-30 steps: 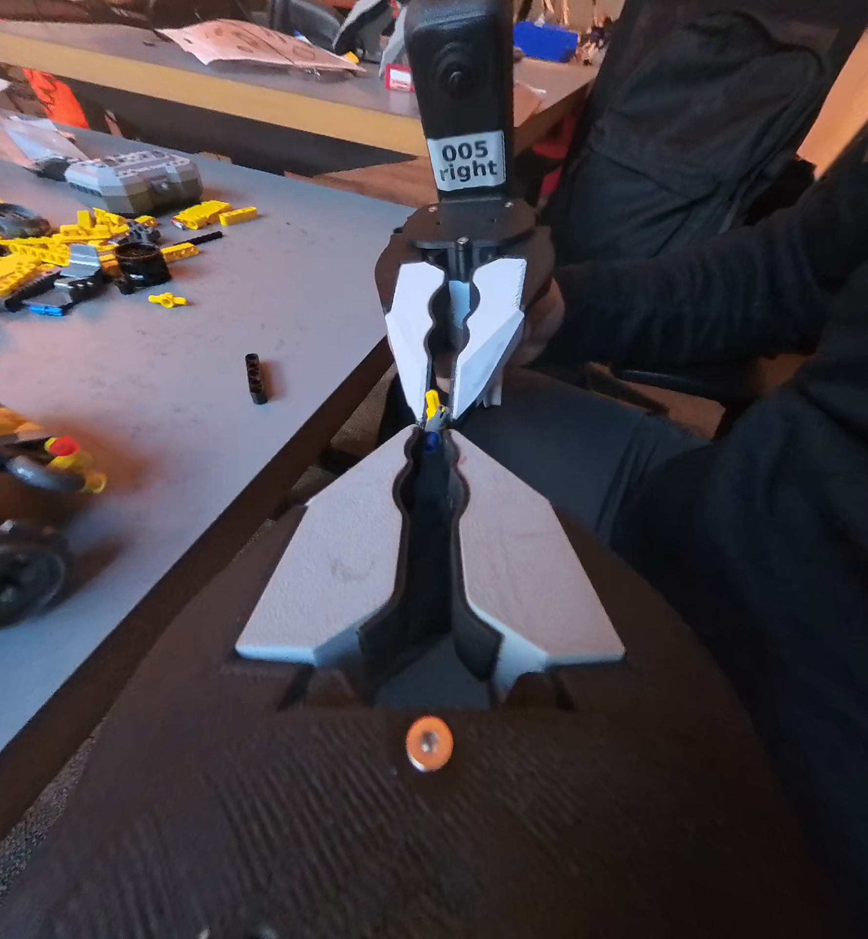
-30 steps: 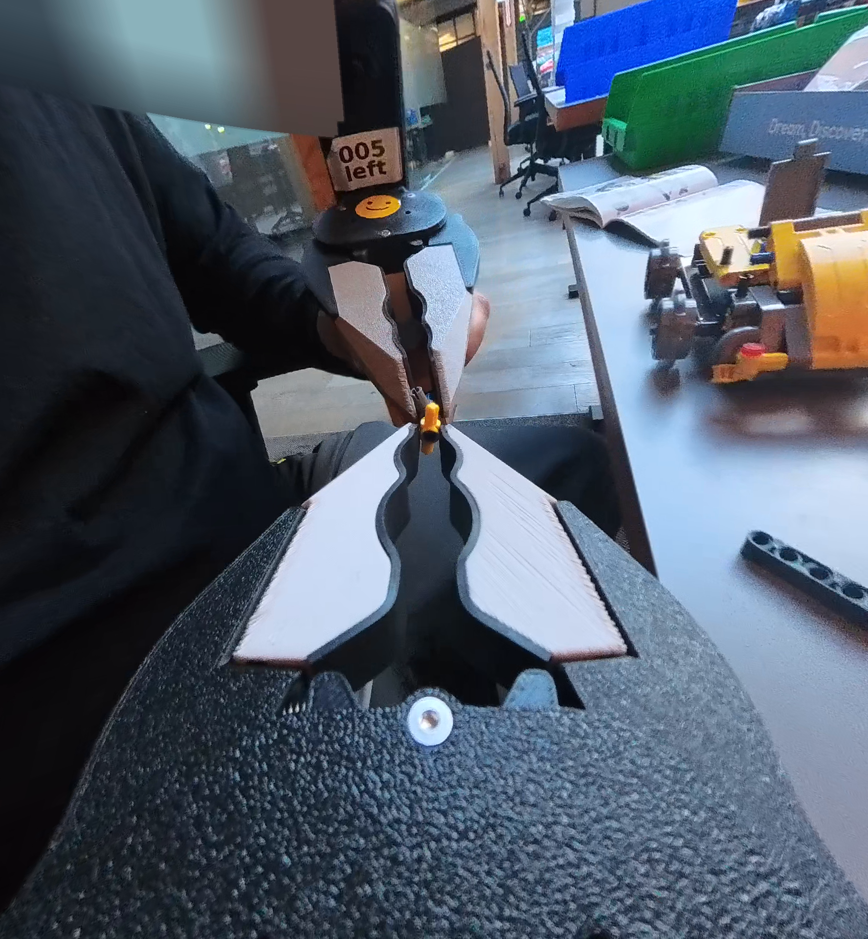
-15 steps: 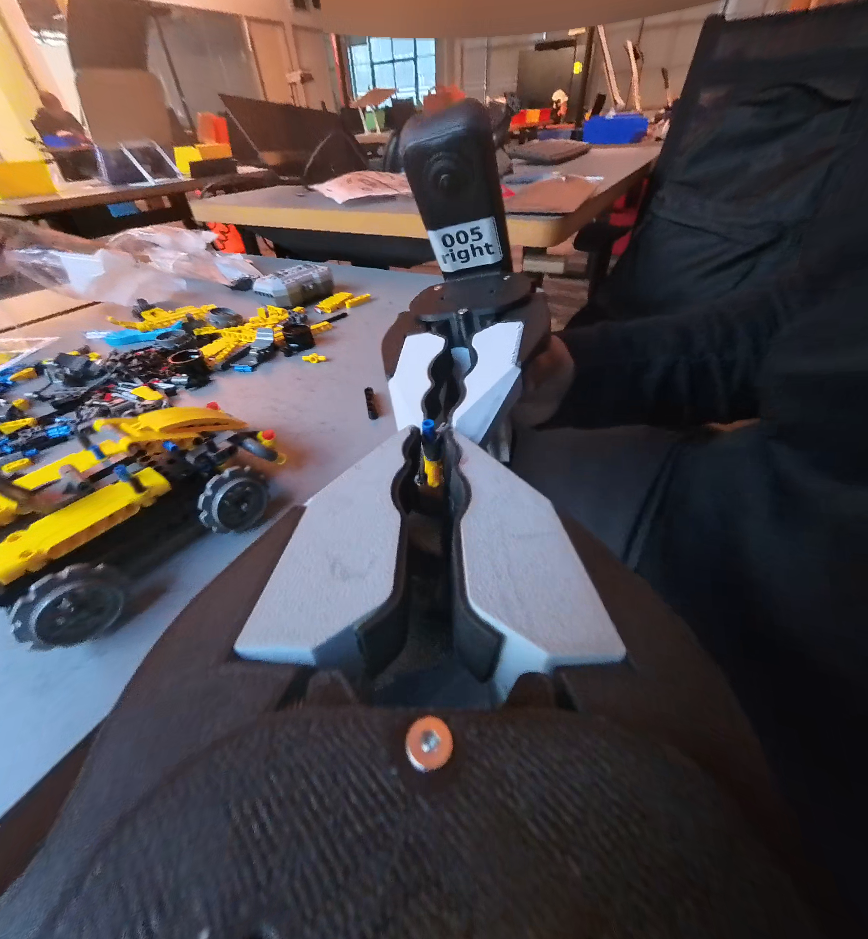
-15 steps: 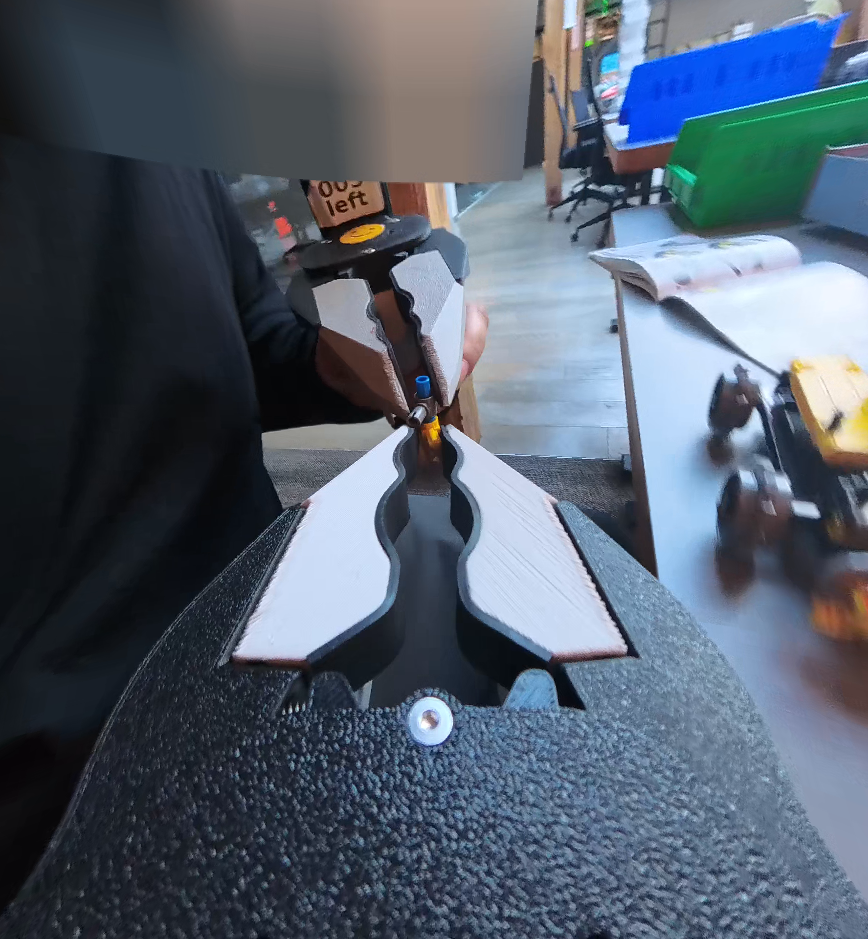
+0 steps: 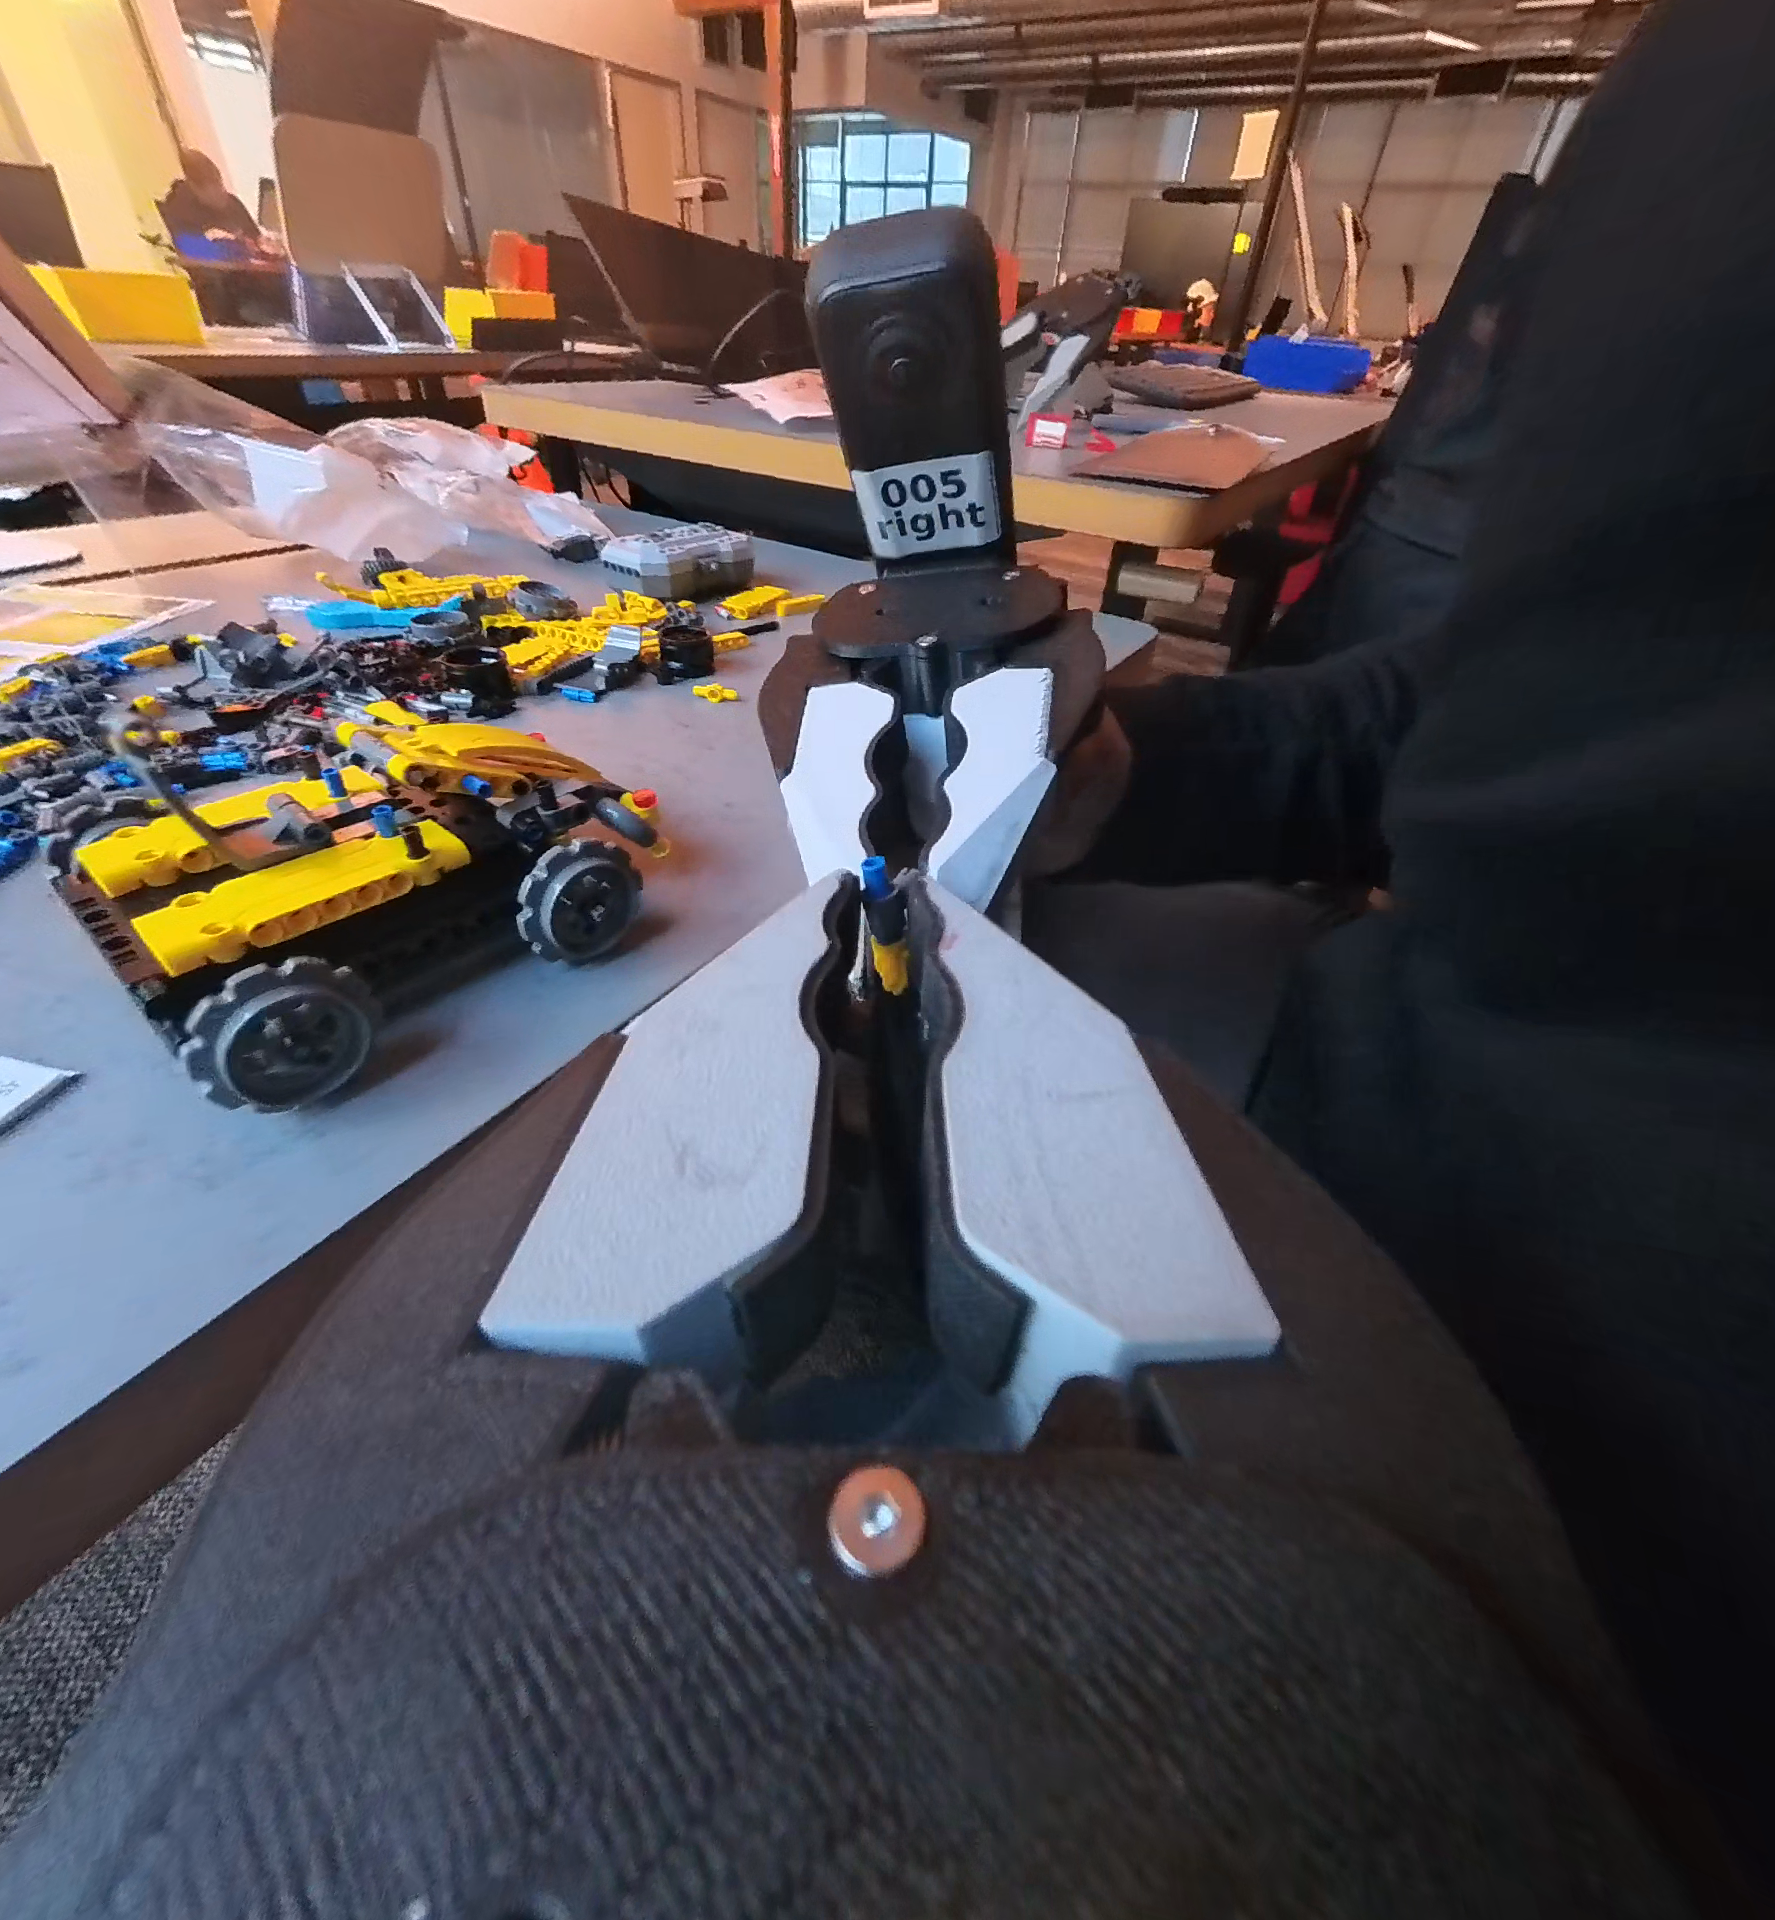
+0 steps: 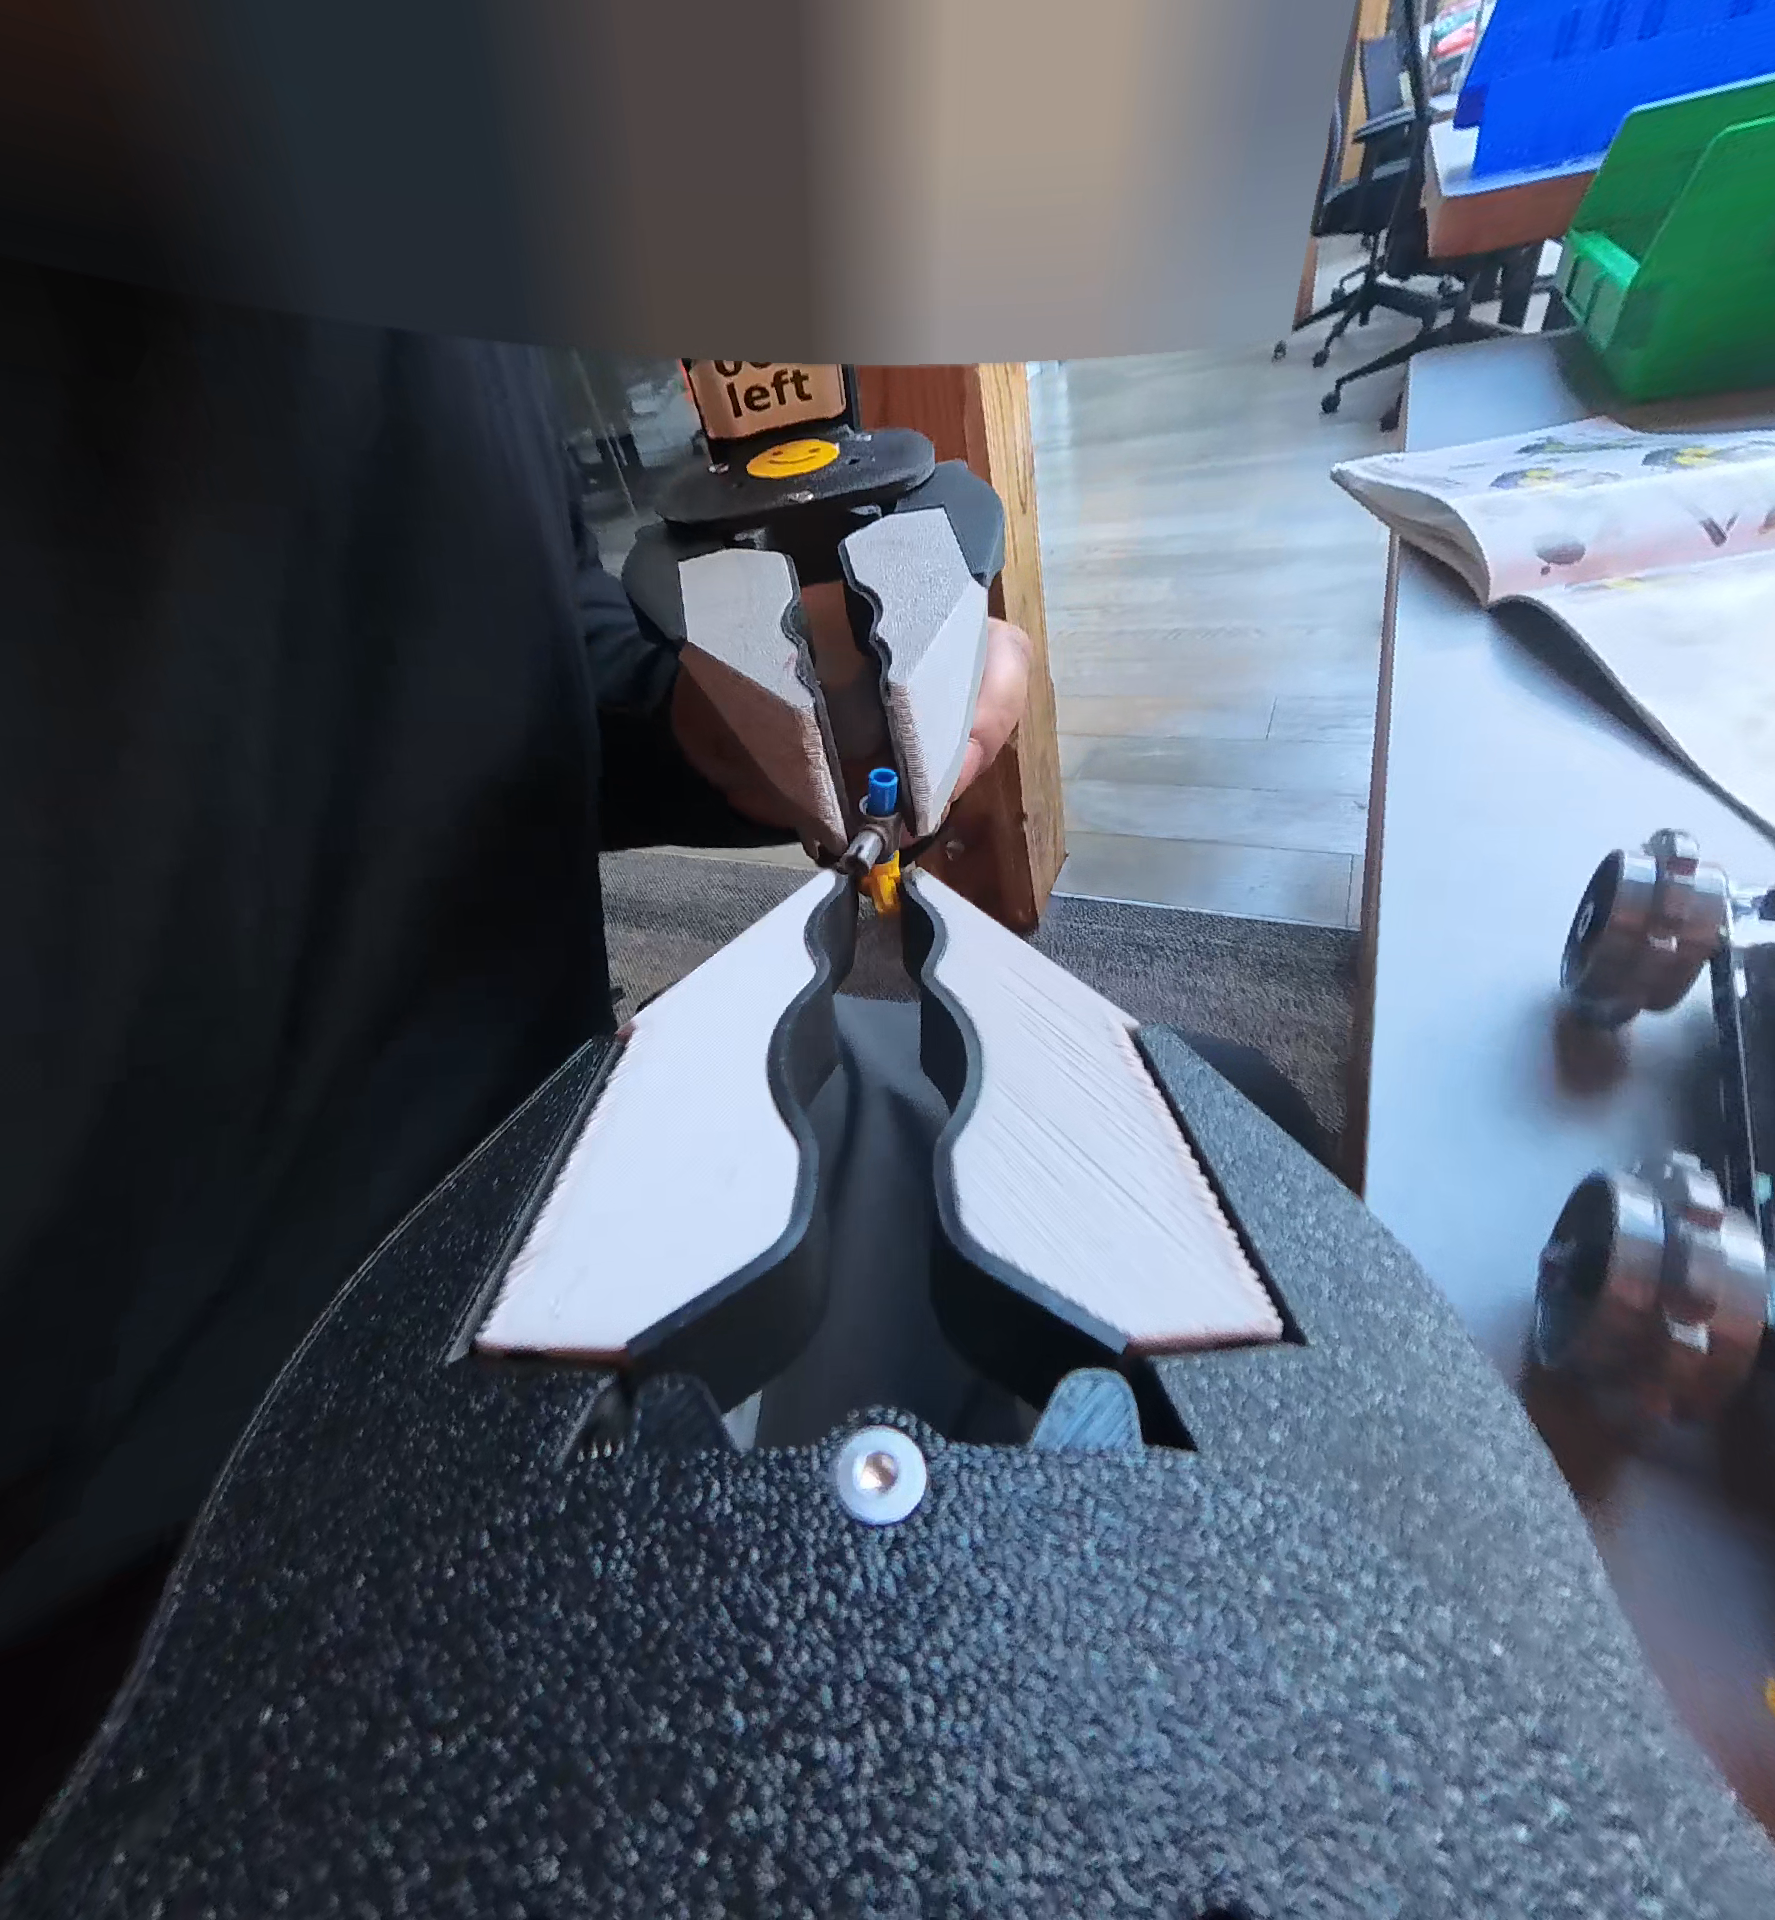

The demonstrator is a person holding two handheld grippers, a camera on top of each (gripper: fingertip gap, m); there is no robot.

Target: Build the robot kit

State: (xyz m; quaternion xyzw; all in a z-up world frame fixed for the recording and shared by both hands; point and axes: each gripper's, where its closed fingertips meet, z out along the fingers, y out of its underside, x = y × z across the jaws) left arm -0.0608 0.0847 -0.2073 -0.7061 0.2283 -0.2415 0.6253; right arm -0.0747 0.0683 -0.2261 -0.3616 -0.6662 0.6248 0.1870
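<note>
Left hand-held gripper (image 5: 878,894) pinches a small blue-yellow-grey plastic pin assembly (image 5: 881,920); right hand-held gripper (image 6: 875,902), narrowly parted, meets it beyond the surface (image 5: 135,1195) edge.

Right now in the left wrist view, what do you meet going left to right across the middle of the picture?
Yellow-and-black brick-built toy car with black wheels on the grey table → small blue-and-yellow peg piece in the left gripper → right gripper → person's black sleeve.

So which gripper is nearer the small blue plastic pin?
Left. The left gripper clamps the grey connector carrying the blue pin; the right gripper tips sit just short, at the yellow part.
</note>
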